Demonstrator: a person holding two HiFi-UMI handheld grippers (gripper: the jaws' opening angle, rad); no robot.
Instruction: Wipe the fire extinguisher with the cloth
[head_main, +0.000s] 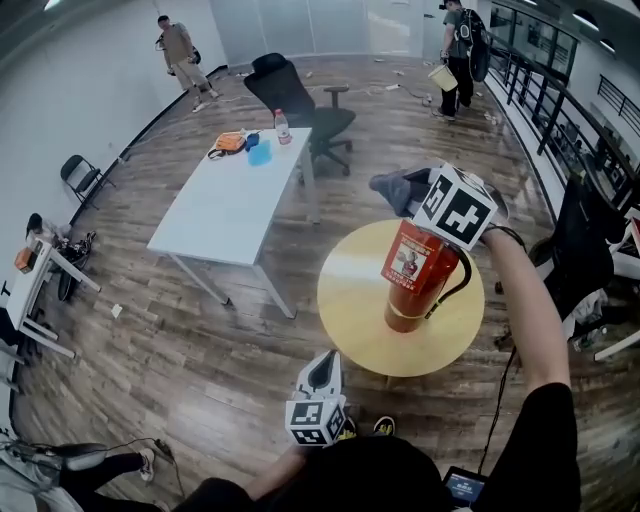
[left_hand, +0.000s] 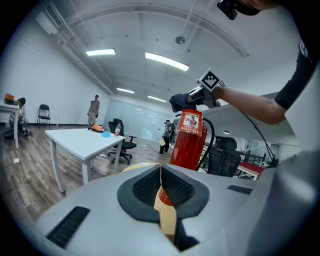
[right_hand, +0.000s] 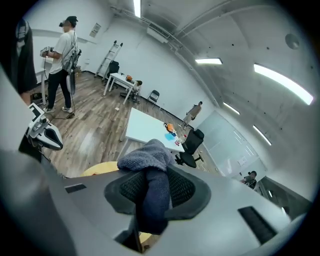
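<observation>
A red fire extinguisher (head_main: 418, 275) stands upright on a round yellow table (head_main: 350, 290). My right gripper (head_main: 415, 192) is above the extinguisher's top, shut on a dark blue-grey cloth (head_main: 395, 188). In the right gripper view the cloth (right_hand: 145, 157) bunches out past the closed jaws of the right gripper (right_hand: 150, 185). My left gripper (head_main: 322, 372) hangs low at the table's near edge, apart from the extinguisher. Its jaws are shut with nothing between them in the left gripper view (left_hand: 161, 172), where the extinguisher (left_hand: 187, 142) rises just ahead.
A white rectangular table (head_main: 235, 195) with a bottle (head_main: 282, 126) and small items stands to the left, a black office chair (head_main: 300, 100) behind it. Two people (head_main: 182, 55) (head_main: 460, 50) stand at the far end. Another dark chair (head_main: 580, 250) is at the right.
</observation>
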